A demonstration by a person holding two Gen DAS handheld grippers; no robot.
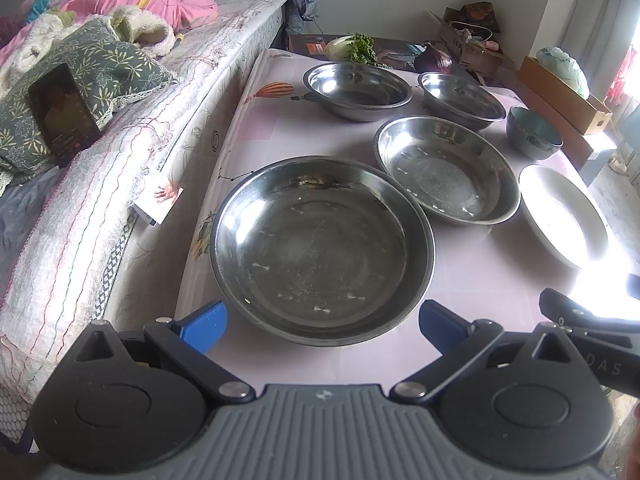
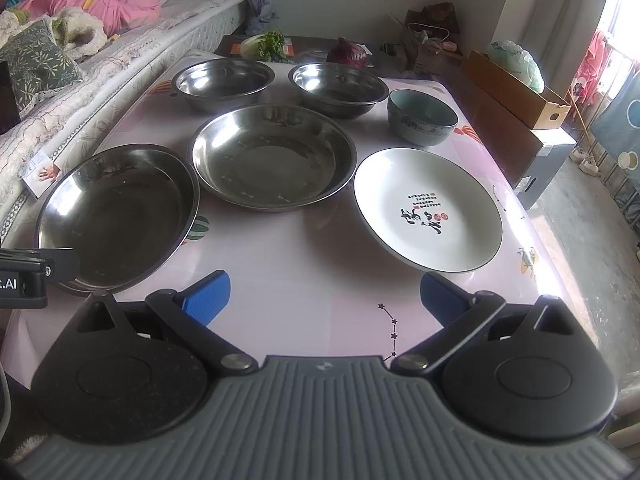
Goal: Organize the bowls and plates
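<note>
A pink-clothed table (image 2: pixel 304 264) carries two steel plates, two steel bowls, a blue-green ceramic bowl and a white plate. The near steel plate (image 1: pixel 320 248) (image 2: pixel 116 216) lies just ahead of my left gripper (image 1: pixel 322 326), which is open and holds nothing. The second steel plate (image 1: pixel 444 168) (image 2: pixel 274 156) sits behind it. Two steel bowls (image 1: pixel 358 88) (image 1: pixel 460 98) (image 2: pixel 224 82) (image 2: pixel 338 88) stand at the back. The ceramic bowl (image 2: pixel 422 118) (image 1: pixel 532 132) and the white plate (image 2: pixel 428 208) (image 1: pixel 564 214) with black writing are on the right. My right gripper (image 2: pixel 324 296) is open over bare cloth, left of the white plate's near rim.
A bed (image 1: pixel 132 132) with quilts and pillows runs along the table's left side. Vegetables (image 2: pixel 266 46) and a red cabbage (image 2: pixel 346 54) lie beyond the far edge. Cardboard boxes (image 2: pixel 516 92) stand to the right, with floor (image 2: pixel 592 248) beside the table.
</note>
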